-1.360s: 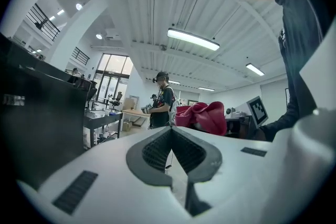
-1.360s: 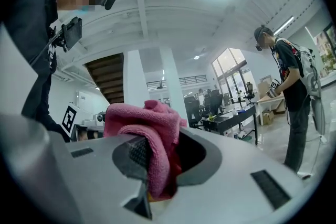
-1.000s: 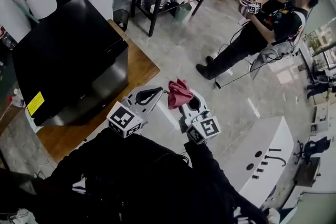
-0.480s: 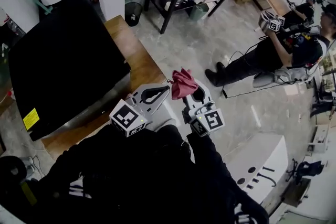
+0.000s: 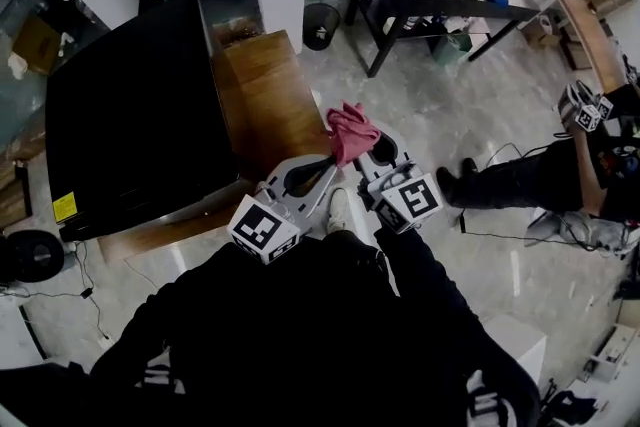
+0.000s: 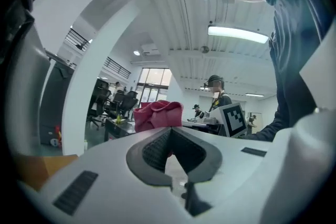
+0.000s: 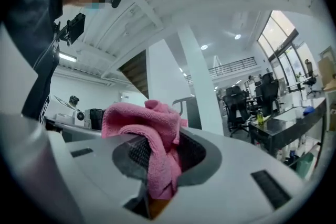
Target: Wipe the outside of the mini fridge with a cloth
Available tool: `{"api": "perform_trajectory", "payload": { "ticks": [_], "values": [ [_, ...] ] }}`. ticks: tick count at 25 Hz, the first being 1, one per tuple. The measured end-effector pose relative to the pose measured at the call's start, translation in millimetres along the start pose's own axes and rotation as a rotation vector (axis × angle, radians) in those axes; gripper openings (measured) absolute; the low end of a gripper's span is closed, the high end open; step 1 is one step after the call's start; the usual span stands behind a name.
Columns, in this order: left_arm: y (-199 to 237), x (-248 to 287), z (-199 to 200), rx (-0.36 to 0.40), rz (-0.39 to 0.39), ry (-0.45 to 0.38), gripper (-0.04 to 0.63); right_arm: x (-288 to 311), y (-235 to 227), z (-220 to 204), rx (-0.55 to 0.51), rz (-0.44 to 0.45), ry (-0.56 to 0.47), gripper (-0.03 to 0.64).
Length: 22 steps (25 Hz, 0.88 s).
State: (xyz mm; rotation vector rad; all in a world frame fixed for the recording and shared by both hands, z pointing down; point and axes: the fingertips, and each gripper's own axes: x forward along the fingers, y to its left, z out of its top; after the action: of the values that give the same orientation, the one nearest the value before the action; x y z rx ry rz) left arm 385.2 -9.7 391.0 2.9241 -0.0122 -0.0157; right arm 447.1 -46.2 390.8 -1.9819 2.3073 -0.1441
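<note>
Cloth handling: the pink cloth [image 5: 350,129] looks soft, light and limp. It should fold round corners and press flat, and it is not fragile.
Cloth hold: I would keep the grip on the bunched middle and leave a loose pad past the tips to meet the surface.
Cloth place: it is pinched between the jaws of the right gripper [image 5: 362,153]. Most of it bulges just beyond the tips, and a tail hangs back through the pads.
Cloth axis: it is crumpled into a wad with no clear long axis. The bulk points forward, away from the person.
Right gripper state: clamped on the cloth.
Left gripper state: the jaws of the left gripper [image 5: 322,177] are together with nothing between them. It sits just left of the right gripper, with the cloth showing past its tips.
Mini fridge place: the black mini fridge [image 5: 130,130] stands ahead and to the left of both grippers, apart from them, on a wooden board [image 5: 262,100].
Fridge handling: rigid, heavy and smooth-skinned, so a firm wiping press is unlikely to shift it.
Fridge facing: the top faces up. I cannot tell which side holds the door.
Progress: judged not yet begun, since the cloth is clear of the fridge.
</note>
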Motion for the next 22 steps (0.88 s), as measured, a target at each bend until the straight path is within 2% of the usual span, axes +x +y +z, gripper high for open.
{"api": "perform_trajectory", "payload": {
  "ticks": [4, 7, 11, 13, 16, 22],
  "values": [
    [26, 32, 9, 0.002, 0.187, -0.010, 0.005, 44, -31, 9, 0.009, 0.191, 0.009, 0.091],
    [45, 52, 14, -0.006, 0.325, -0.043, 0.005, 83, -48, 10, -0.029, 0.314, 0.027, 0.091],
    [71, 51, 10, 0.013, 0.529, -0.088, 0.005, 143, -32, 9, -0.095, 0.497, 0.023, 0.091],
    [83, 45, 9, 0.012, 0.621, -0.107, 0.005, 172, -18, 9, -0.136, 0.562, 0.023, 0.091],
    [96, 41, 17, 0.024, 0.713, -0.132, 0.005, 209, -1, 14, -0.202, 0.617, 0.015, 0.091],
    [118, 31, 31, 0.043, 0.818, -0.180, 0.005, 269, 33, 10, -0.343, 0.694, 0.015, 0.091]
  ]
}}
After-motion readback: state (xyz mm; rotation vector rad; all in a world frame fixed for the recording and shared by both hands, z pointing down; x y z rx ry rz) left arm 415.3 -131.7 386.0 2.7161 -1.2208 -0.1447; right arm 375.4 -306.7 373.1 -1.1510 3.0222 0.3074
